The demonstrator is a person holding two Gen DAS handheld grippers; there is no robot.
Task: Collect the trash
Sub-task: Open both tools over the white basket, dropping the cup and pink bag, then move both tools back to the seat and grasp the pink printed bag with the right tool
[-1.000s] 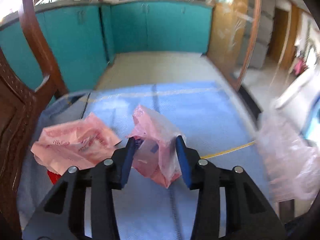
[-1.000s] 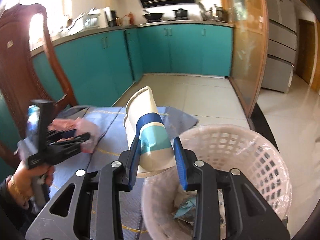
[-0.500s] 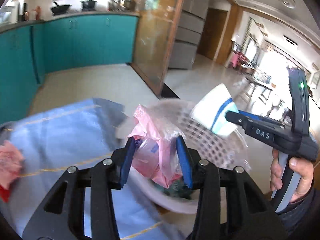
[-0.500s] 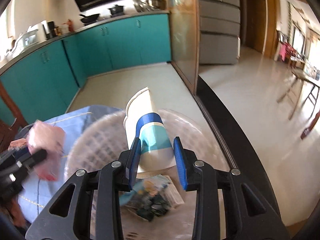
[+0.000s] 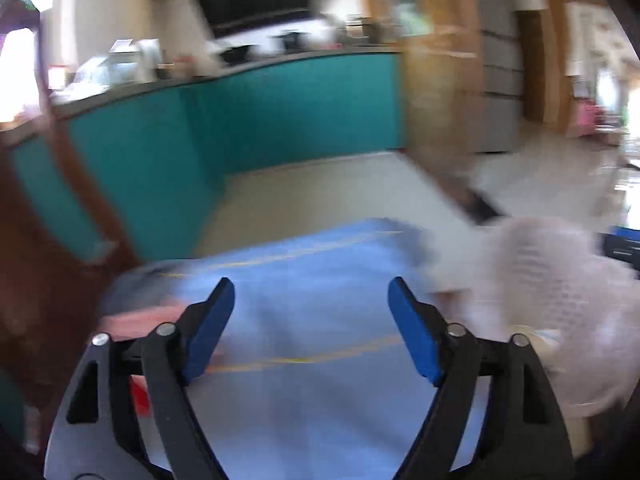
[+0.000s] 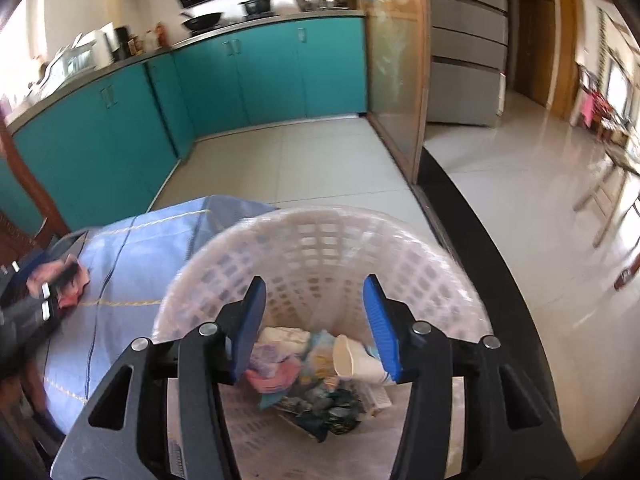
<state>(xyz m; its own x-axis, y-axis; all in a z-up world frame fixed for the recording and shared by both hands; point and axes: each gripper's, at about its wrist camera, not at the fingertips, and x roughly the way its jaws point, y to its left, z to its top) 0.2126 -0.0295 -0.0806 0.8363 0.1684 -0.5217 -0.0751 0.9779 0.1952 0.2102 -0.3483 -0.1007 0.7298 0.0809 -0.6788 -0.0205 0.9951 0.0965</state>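
Stretching beneath both pairs of fingers, the surface (image 6: 132, 264) wears a blue cloth with thin yellow and dark stripes; in the left wrist view it is heavily blurred, filling the space between and beyond the blue pads. A white lattice trash basket (image 6: 320, 240) stands at the cloth's right edge, directly ahead of and below the right gripper (image 6: 315, 328), whose fingers are spread apart with nothing between them. In the left wrist view the same basket (image 5: 560, 300) is a pale smear off to the right of the fingers. The left gripper (image 5: 310, 328) also has its fingers wide apart and empty, with only blue cloth showing in the gap.

Inside the basket, below the right fingers, lies a heap of trash: a white paper cup (image 6: 352, 358) on its side just inside the right pad, its open mouth facing left; a crumpled pink wrapper (image 6: 272, 376) near the left pad; and dark green and teal scraps (image 6: 324, 408) at the bottom between the two.

Far left of the right fingers, a pink bag (image 6: 70, 284) lies on the cloth, next to the dark body of the other tool. In the left wrist view this pink piece (image 5: 136, 320) is a blur just outside and behind the left pad, with something red (image 5: 140, 398) nearer the camera beneath it.
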